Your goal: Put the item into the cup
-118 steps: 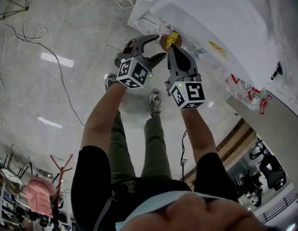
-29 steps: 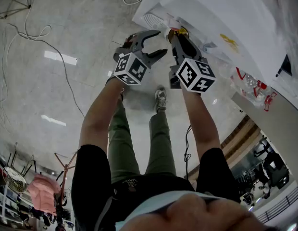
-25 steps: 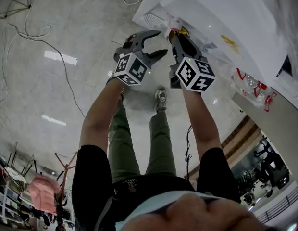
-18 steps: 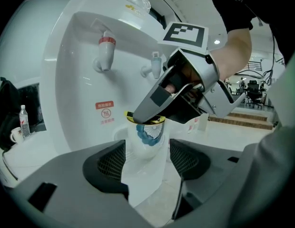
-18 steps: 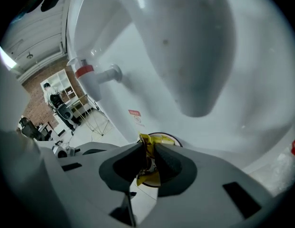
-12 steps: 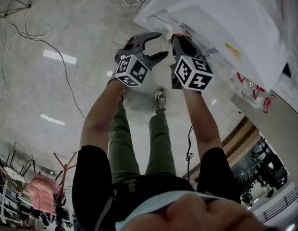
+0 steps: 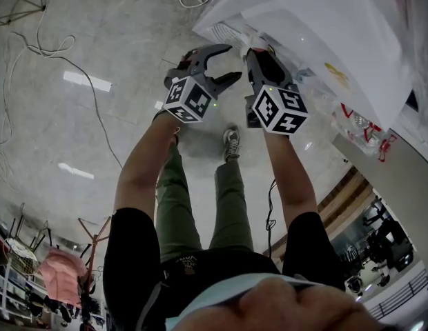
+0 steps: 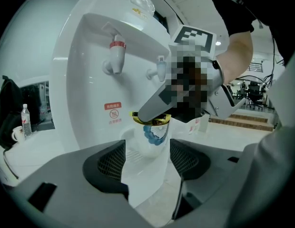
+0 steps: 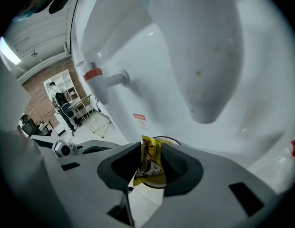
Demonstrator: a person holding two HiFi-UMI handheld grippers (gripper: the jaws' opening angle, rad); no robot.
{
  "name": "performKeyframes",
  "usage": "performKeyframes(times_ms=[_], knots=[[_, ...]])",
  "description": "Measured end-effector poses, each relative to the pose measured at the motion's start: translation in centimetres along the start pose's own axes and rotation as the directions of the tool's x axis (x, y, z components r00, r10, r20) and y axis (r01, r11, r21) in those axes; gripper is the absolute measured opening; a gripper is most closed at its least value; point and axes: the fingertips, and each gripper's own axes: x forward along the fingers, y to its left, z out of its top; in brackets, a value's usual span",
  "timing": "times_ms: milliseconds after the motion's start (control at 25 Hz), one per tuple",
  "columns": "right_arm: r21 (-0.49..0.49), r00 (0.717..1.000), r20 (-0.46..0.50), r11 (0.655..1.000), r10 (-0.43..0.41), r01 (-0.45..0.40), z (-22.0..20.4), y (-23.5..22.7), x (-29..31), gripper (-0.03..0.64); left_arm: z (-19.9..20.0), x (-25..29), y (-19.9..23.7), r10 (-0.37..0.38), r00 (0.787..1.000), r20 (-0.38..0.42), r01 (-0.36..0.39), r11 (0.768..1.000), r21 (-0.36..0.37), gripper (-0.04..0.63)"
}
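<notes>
Work at the front recess of the white water dispenser [image 8: 85,80]. Treat the left gripper [image 8: 147,158] as idle: jaws apart, clamped on nothing, aimed at the cup [image 8: 154,141] from just short of it. Hold it clear of the cup wall, or close it lightly on the wall only if needed for steadying; expect tipping at a nudge from so light a paper cup. Find the right gripper [image 9: 152,159] above the cup, jaws together on the yellow packet [image 9: 150,172], gripping its upper part with the lower end hanging free. Locate the cup, white with a blue pattern, upright in the recess, with part of its rim showing just behind the packet in the right gripper view. Note the red tap [image 8: 117,51] and the blue tap [image 8: 160,69] above the cup, and allow for them in any upward move. Read the packet as at the cup mouth, lower end at or just over the rim; whether already inside, cannot tell. Centre the packet's lower end over the opening before lowering. Lower straight down, not at a slant, to avoid catching the rim and dragging the cup. Open the jaws only with the lower end inside the wall. Withdraw upward and back, short of the taps, without brushing the rim.
</notes>
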Motion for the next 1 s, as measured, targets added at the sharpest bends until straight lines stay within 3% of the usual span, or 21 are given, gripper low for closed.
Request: performKeyframes(times_ms=[640, 880, 1000], knots=[[0.041, 0.997, 0.076, 0.999, 0.021, -0.024, 1.0, -0.6, -4.5, 0.123, 3.3, -2.4, -0.3, 0.06, 0.998, 0.025, -0.059, 0.998, -0.03, 0.314], [0.006, 0.995, 0.09, 0.999, 0.048, -0.048, 1.1, -0.1, -6.5, 0.123, 5.3, -4.1, -0.3, 0.113, 0.992, 0.05, -0.11, 0.992, -0.058, 0.314], [-0.046, 0.99, 0.123, 0.997, 0.069, -0.064, 1.6, 0.5, -7.9, 0.09, 6.7, -5.2, -0.3, 0.152, 0.986, 0.074, -0.147, 0.986, -0.075, 0.314]])
